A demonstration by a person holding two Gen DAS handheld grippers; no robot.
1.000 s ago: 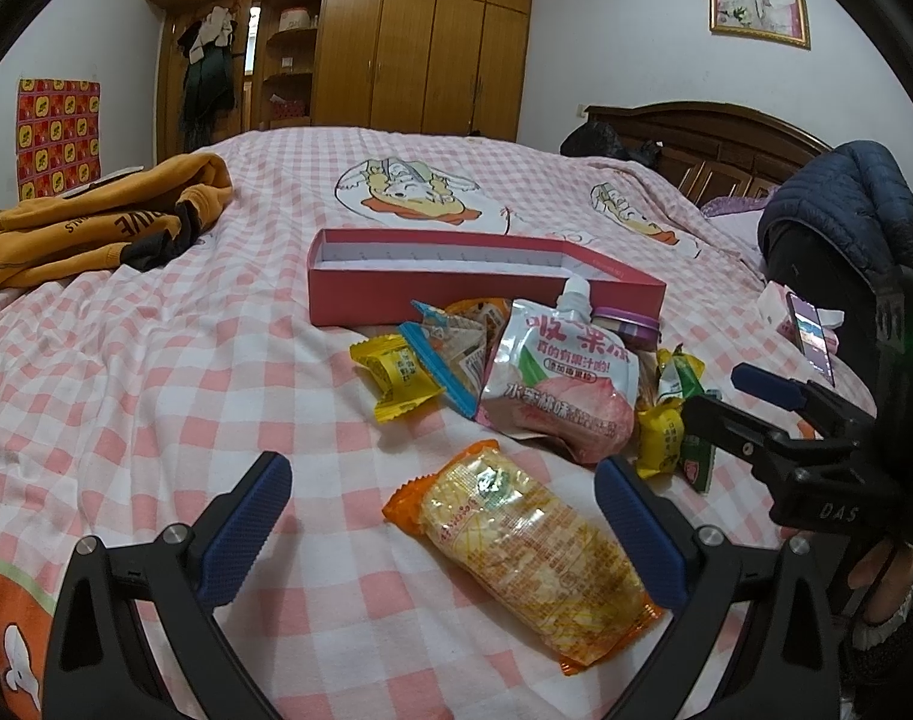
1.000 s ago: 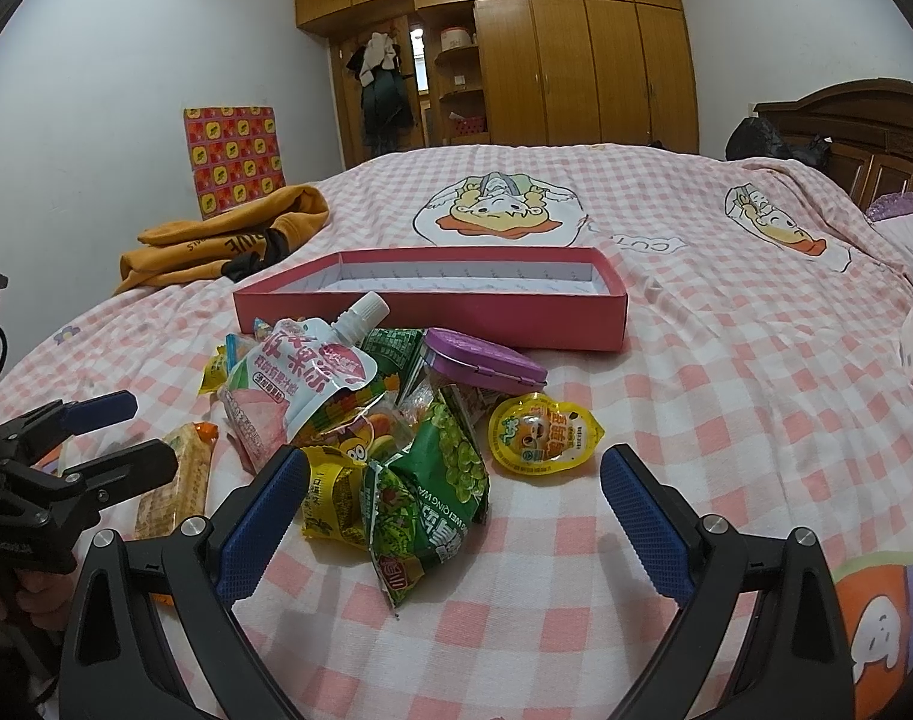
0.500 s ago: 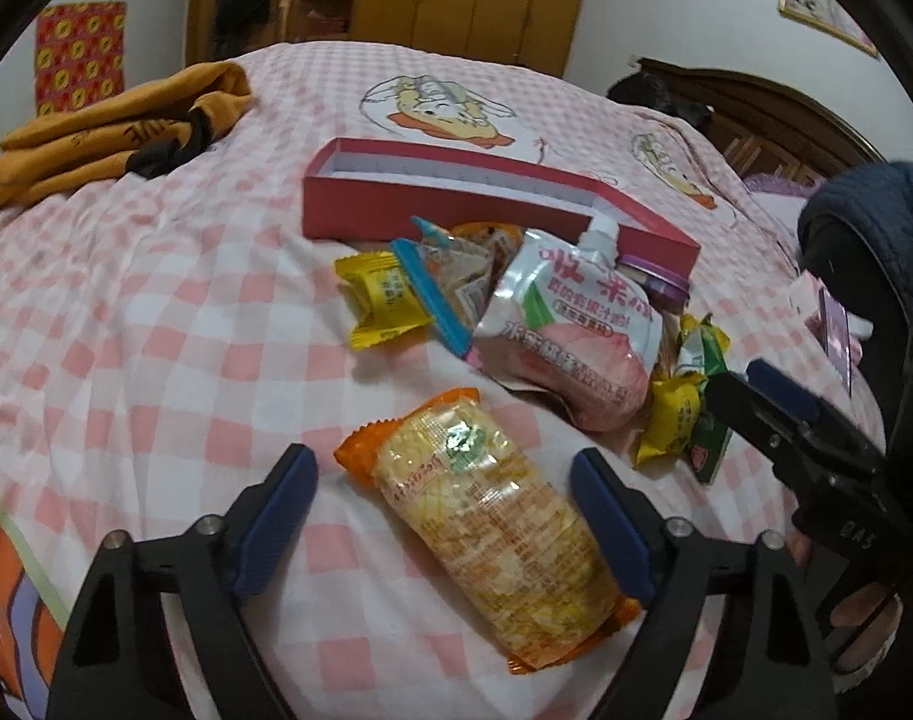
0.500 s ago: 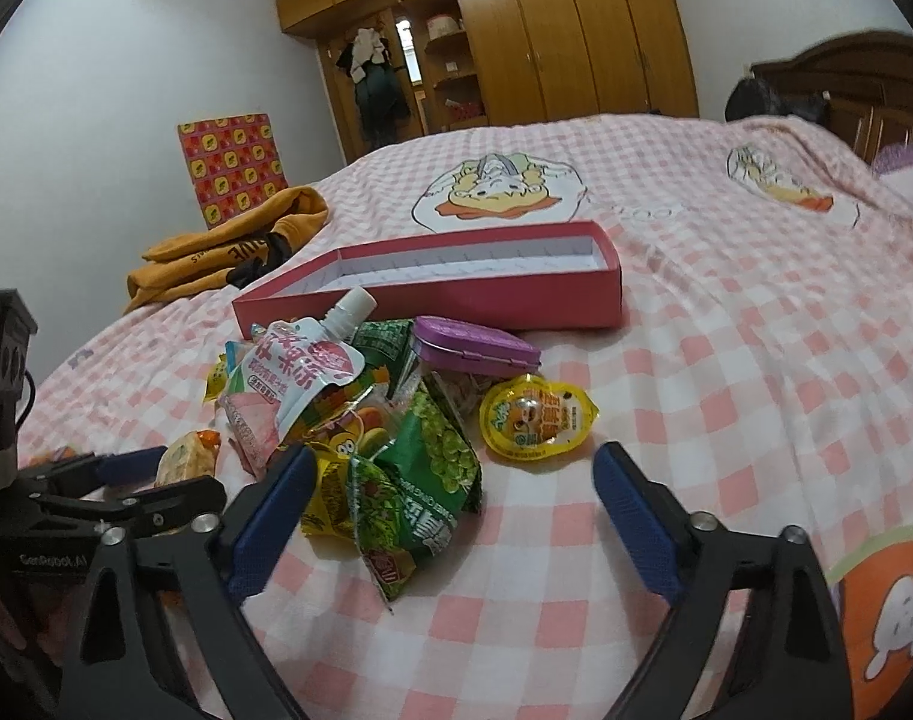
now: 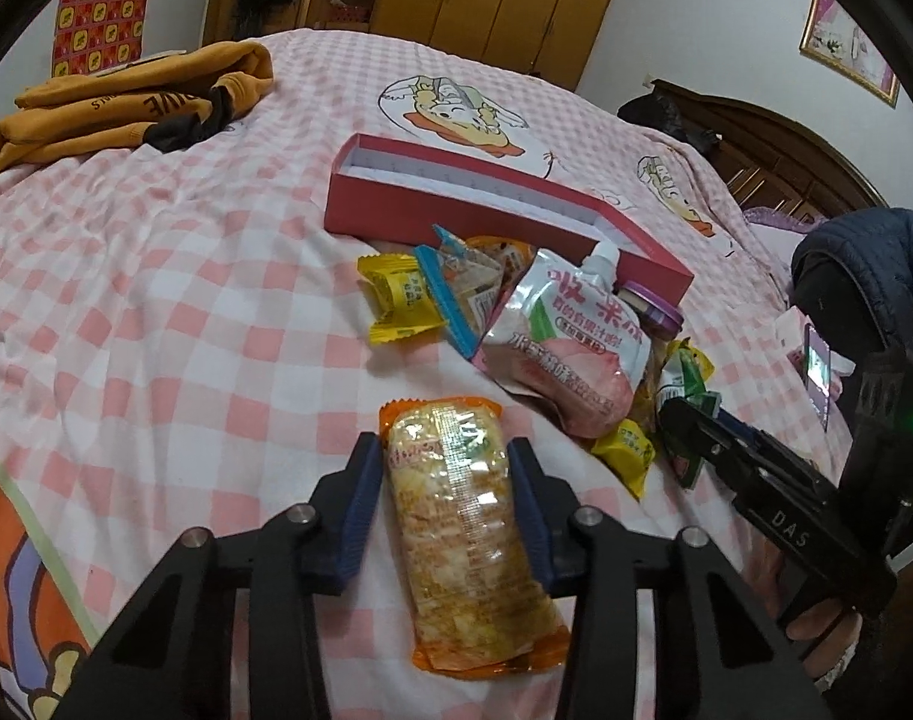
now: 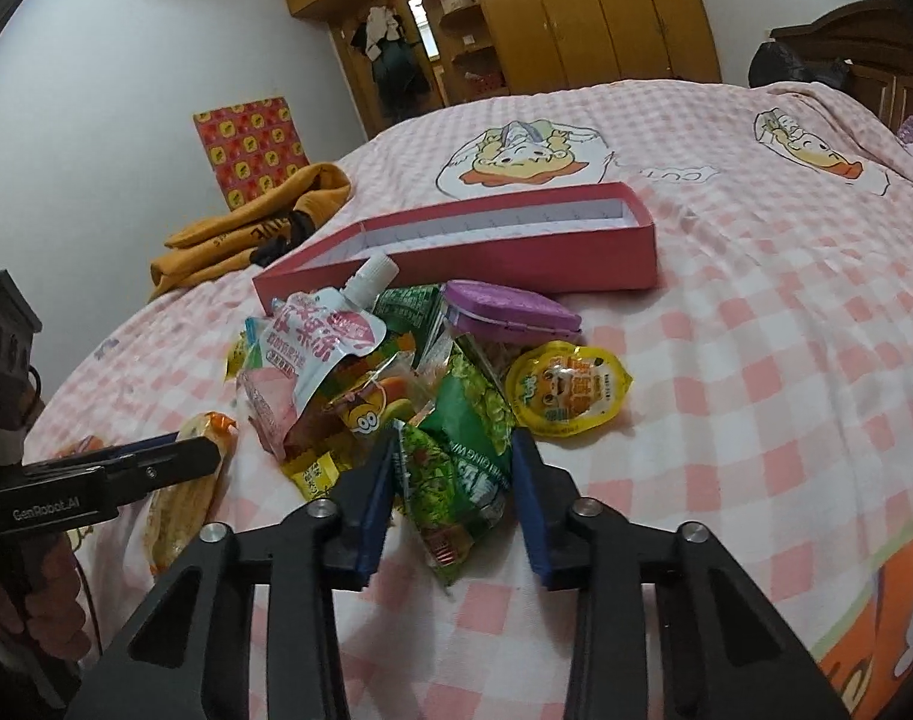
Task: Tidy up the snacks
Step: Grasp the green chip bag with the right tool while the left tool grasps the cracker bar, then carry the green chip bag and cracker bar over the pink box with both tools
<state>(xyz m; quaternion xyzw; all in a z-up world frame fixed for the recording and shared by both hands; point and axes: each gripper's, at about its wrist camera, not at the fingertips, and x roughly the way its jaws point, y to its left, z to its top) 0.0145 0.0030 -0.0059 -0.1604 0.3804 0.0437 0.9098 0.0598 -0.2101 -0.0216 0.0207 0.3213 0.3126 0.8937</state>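
Left tongs (image 5: 447,480) are closing around the cracker pack (image 5: 462,534): both blue pads are lying flush against its long sides, so a grip looks made or nearly made. The pack is lying flat on the bed (image 5: 156,312), not lifted, nearest the person and just apart from the pile.

Right tongs (image 6: 453,480) are narrowed about the green pea bag (image 6: 462,456) at the pile's near edge. The left pad is touching the wrapper; whether the right pad is pressing it cannot be told. The bag is resting on the bed.

Beyond both tongs, the rest of the snacks are sitting in one loose heap: the jelly pouch (image 5: 567,342) on top, a yellow packet (image 5: 399,300) to one side, a purple tin (image 6: 510,312), a round jelly cup (image 6: 567,390).

Past the heap, the red box (image 5: 486,222) is lying open, touching the pile's far side. Its white inside is showing nothing in it.

Judgement: the task is barely begun. No snack is in the box; two first pickups are under way, and every item is yet to be moved over.
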